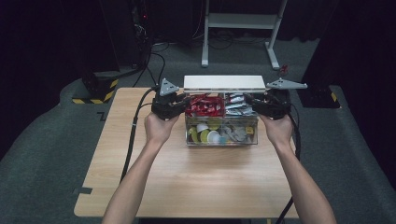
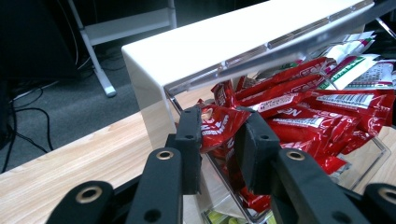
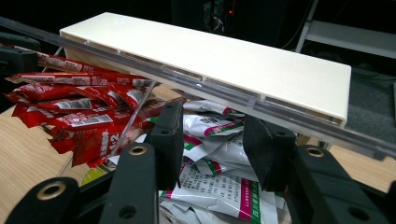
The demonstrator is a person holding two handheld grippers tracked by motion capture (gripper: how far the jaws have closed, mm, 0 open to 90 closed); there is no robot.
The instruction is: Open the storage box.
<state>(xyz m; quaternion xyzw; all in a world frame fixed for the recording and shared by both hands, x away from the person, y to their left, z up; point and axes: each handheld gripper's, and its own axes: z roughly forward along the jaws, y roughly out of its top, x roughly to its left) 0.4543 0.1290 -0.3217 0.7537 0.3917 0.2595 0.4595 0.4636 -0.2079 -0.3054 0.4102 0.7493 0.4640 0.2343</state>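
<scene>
Pale wooden table [image 1: 187,186] on grey carpet [image 1: 46,154], dark room

A wooden table [image 1: 187,186] stands on grey carpet [image 1: 42,163]. Beyond its far edge is the white metal frame [image 1: 238,21] of a stand. A black block with yellow-black hazard stripes [image 1: 95,88] sits on the floor at the far left, black cables [image 1: 149,60] trailing nearby.

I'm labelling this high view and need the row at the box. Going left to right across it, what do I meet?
Left gripper → red packets → white packets → right gripper. Both packet piles sit in the back of the clear box, on the wooden table.
</scene>
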